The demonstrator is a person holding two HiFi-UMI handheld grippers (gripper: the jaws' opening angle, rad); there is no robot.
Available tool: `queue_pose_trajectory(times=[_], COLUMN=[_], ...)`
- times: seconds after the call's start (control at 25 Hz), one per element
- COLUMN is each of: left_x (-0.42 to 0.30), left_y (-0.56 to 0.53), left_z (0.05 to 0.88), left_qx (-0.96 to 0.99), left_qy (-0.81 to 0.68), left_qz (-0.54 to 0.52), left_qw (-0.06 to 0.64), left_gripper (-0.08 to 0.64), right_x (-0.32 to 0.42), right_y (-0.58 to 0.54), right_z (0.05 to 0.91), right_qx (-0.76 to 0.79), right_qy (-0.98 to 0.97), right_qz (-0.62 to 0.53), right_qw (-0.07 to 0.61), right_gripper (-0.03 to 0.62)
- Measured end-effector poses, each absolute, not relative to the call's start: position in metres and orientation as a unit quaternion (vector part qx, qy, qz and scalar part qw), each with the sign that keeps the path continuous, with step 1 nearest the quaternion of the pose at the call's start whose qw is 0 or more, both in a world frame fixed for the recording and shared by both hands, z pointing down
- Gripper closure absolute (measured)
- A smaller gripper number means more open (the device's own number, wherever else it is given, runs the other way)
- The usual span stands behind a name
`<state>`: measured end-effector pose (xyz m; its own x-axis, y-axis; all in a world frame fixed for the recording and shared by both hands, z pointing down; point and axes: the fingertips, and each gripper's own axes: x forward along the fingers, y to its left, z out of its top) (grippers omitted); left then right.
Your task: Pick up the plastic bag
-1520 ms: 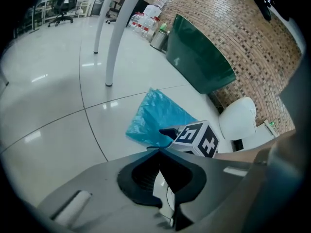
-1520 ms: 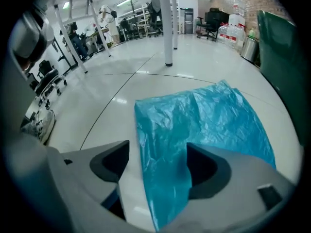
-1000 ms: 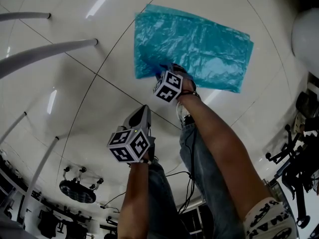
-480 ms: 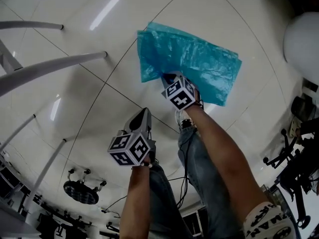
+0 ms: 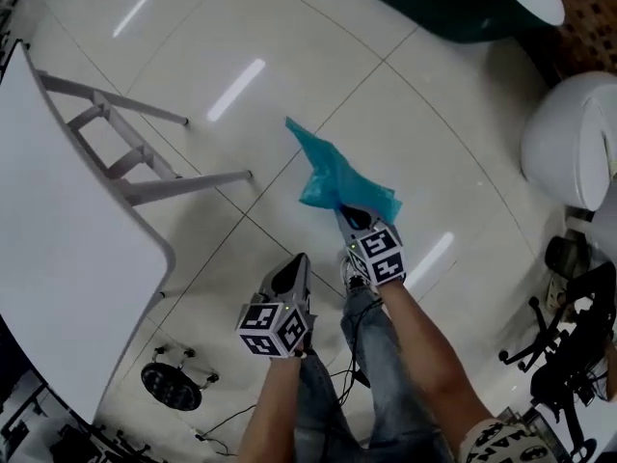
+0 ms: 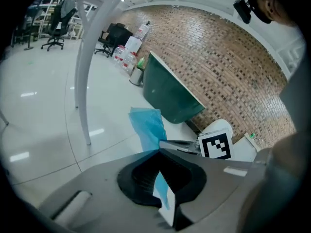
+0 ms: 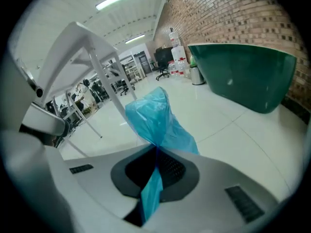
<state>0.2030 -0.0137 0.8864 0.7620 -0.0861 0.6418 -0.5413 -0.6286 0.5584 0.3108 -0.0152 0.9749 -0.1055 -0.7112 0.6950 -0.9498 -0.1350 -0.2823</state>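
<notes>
The blue plastic bag [image 5: 337, 177] hangs bunched and clear of the white tiled floor. My right gripper [image 5: 349, 215] is shut on its lower edge. In the right gripper view the bag [image 7: 155, 118] fans out beyond the right gripper [image 7: 156, 148], and a blue strip runs back between the closed jaws. My left gripper [image 5: 292, 270] sits lower left of the bag and apart from it, its tips together. In the left gripper view the bag [image 6: 148, 125] hangs ahead of the left gripper [image 6: 159, 150]. A thin blue-white sliver shows in the gap behind the left tips; I cannot tell what it is.
A white table [image 5: 58, 258] with slanted legs [image 5: 183, 186] fills the left. A dark green tub [image 5: 453, 8] stands at the far side before a brick wall [image 6: 233, 72]. A white rounded object [image 5: 578, 133] is at right, a chair base [image 5: 174, 384] at lower left.
Both grippers have risen. The bag lay flat on the floor; now it hangs crumpled from the right gripper, off the floor. The left gripper stays apart from it.
</notes>
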Motion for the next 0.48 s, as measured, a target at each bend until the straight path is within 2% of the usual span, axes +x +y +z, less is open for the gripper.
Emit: queue_pose_trajectory(times=[0.48], left_x=[0.207], left_y=[-0.055], left_z=[0.680], left_qx=[0.897], left_qy=[-0.214], left_qz=[0.222], left_qw=[0.317], left_gripper=[0.572], right_x=[0.319], right_y=[-0.032], right_z=[0.700], right_qx=[0.672], right_qy=[-0.670], right_qz=[0.313], right_qw=[0.040], right_gripper=[0.586])
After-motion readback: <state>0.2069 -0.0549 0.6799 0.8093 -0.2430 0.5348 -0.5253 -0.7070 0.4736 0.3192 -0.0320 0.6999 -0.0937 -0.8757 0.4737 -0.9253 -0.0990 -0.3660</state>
